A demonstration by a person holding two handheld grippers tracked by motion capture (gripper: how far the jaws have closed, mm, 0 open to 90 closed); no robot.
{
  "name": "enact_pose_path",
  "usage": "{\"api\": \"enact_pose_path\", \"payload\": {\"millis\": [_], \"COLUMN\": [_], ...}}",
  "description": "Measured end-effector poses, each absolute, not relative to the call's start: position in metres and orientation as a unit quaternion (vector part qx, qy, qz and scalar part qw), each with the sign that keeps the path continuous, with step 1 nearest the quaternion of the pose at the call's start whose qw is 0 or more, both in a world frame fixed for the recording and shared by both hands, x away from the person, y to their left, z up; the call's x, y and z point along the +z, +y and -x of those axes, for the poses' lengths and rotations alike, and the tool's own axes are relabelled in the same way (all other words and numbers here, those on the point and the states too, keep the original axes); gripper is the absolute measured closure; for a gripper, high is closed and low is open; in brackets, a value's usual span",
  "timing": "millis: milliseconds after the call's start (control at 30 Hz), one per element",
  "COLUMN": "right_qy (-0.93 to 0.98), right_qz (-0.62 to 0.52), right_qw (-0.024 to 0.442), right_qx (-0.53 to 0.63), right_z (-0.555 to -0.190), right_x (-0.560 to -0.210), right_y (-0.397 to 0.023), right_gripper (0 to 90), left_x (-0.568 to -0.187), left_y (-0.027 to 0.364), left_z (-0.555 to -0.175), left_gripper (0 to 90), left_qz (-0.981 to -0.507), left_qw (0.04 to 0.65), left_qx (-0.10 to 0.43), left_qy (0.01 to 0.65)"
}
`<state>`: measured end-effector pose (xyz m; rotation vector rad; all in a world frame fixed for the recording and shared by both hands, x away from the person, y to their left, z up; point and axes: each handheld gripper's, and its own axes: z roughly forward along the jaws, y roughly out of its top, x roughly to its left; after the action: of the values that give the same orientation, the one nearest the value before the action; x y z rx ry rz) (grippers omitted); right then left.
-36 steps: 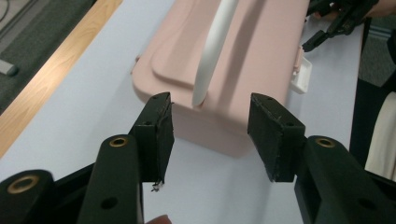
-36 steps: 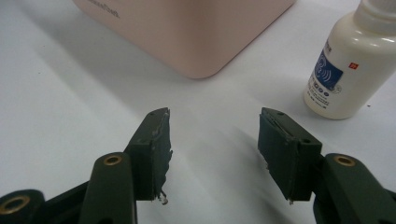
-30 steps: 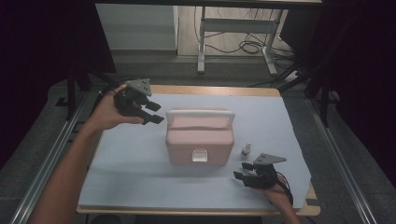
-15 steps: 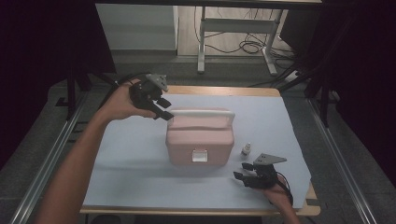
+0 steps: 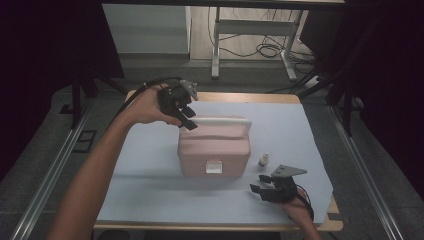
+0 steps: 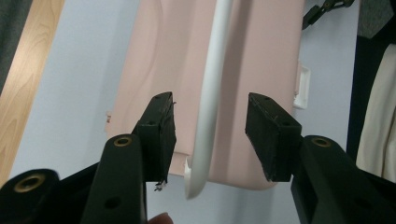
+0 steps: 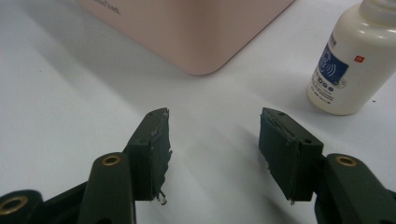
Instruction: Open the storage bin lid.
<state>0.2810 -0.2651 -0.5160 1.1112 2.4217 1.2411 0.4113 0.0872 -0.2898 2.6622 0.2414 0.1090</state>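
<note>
Left gripper (image 6: 208, 135) closing in, pads either side of the handle (image 6: 210, 98), not touching; right gripper (image 7: 212, 154) spread, empty, near bottle (image 7: 348, 65).

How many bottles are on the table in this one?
1. A small white bottle stands upright on the mat just right of the pink case, apart from it and ahead of the right hand-held gripper. The case could hide others behind it.
</note>
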Motion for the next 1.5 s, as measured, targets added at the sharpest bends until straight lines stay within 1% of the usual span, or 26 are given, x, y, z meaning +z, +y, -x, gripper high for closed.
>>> {"api": "enact_pose_path", "payload": {"millis": [100,200,367,667,867,1200,1500], "right_qy": [0.82,0.819,0.82,0.819,0.817,0.817,0.815], "right_qz": [-0.376,-0.378,-0.379,-0.382,-0.386,-0.387,-0.389], "right_qw": [0.101,0.101,0.099,0.102,0.101,0.099,0.096], "right_qx": [0.42,0.42,0.417,0.416,0.416,0.416,0.419], "right_z": [-0.281,-0.281,-0.281,-0.281,-0.282,-0.281,-0.28], "right_x": [-0.516,-0.517,-0.518,-0.518,-0.519,-0.518,-0.517], "right_y": [-0.265,-0.266,-0.265,-0.265,-0.265,-0.265,-0.265], "right_gripper": [43.3,43.3,43.3,43.3,42.8,42.9,43.0], "left_x": [-0.292,-0.295,-0.299,-0.302,-0.302,-0.3,-0.294], "left_y": [0.082,0.079,0.075,0.074,0.073,0.072,0.075], "left_z": [-0.413,-0.415,-0.415,-0.414,-0.414,-0.419,-0.427], "left_gripper": [55.6,60.3,70.6,78.1,80.0,80.5,80.1], "left_qz": [-0.97,-0.971,-0.974,-0.974,-0.976,-0.978,-0.976], "left_qw": [0.223,0.22,0.211,0.211,0.206,0.202,0.211], "left_qx": [0.04,0.043,0.046,0.049,0.047,0.037,0.026], "left_qy": [0.084,0.083,0.071,0.067,0.056,0.047,0.054]}}
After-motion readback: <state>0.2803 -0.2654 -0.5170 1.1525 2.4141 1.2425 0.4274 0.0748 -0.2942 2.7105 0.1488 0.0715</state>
